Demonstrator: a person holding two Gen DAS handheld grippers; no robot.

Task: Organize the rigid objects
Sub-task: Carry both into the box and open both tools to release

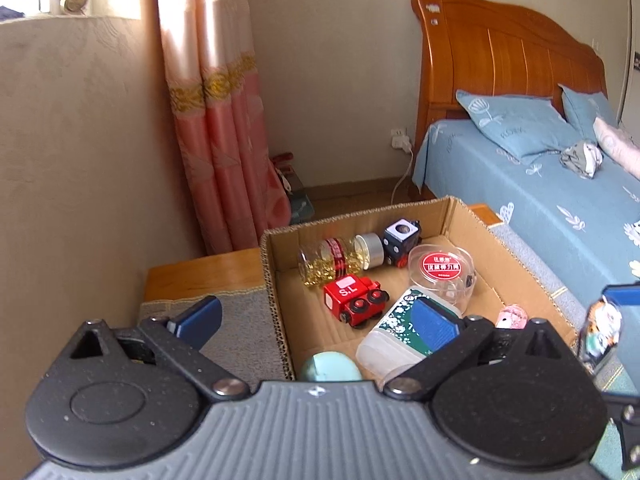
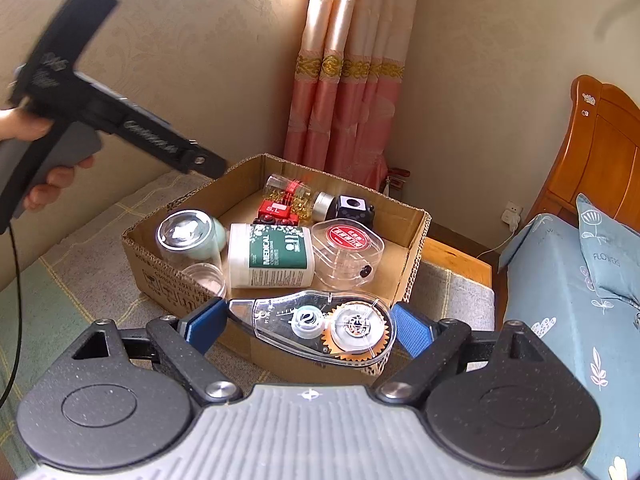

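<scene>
**Tape dispenser held over the box while the left gripper hangs open**

The right gripper is clamping a clear tape dispenser between its blue pads, holding it lengthways just in front of the near wall of the cardboard box; the orange gear and white spools are showing through the shell.

The left gripper is hanging with its fingers spread wide and nothing between them; one blue pad is lying over the grey mat, the other over the box interior; in the right wrist view the person's hand is gripping its handle, up to the left of the box.

The box is sitting on the mat beside the bed, and it is holding most of the items: a white medicine bottle lying on its side; a clear round case with a red label just right of it; a red toy train behind the bottle; a dark toy block at the far wall; a jar of gold pins lying on its side, its silver cap toward the block; a clear cup in the near left corner with a pale green ball touching it; a small pink item, too hidden to identify, near the right wall.
</scene>
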